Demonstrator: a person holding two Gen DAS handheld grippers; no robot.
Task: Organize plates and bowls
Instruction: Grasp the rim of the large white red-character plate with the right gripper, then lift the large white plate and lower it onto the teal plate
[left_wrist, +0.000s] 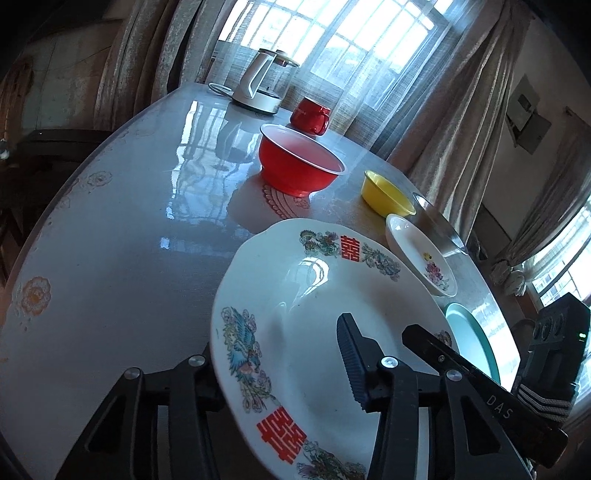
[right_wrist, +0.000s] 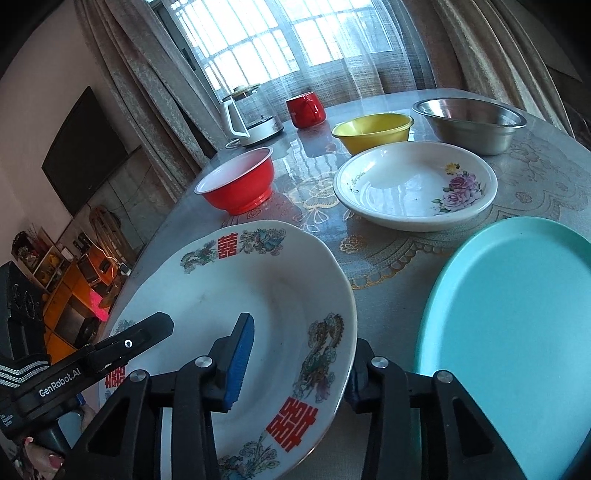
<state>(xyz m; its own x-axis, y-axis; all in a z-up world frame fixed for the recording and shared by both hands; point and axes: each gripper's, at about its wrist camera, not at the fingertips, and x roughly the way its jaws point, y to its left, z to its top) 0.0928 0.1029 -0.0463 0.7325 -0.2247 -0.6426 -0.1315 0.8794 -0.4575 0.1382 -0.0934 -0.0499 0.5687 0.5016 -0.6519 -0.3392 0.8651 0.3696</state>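
Observation:
A large white plate with red characters and dragon patterns (left_wrist: 314, 314) (right_wrist: 258, 295) is held tilted above the table. My left gripper (left_wrist: 280, 373) is shut on its near rim, one finger inside (left_wrist: 354, 365) and one beneath. My right gripper (right_wrist: 295, 373) is shut on its opposite rim, one blue pad (right_wrist: 240, 362) inside. Behind it stand a red bowl (left_wrist: 301, 162) (right_wrist: 238, 181), a yellow bowl (left_wrist: 386, 192) (right_wrist: 373, 131), a white flowered plate (left_wrist: 421, 254) (right_wrist: 413, 184), a steel bowl (right_wrist: 469, 122) (left_wrist: 439, 229) and a teal plate (right_wrist: 517, 332) (left_wrist: 472, 339).
A glass kettle (left_wrist: 262, 81) (right_wrist: 251, 114) and a red mug (left_wrist: 310, 116) (right_wrist: 304, 109) stand at the far side of the round table (left_wrist: 110, 240) by the curtained window. The table's left edge drops off toward dark furniture.

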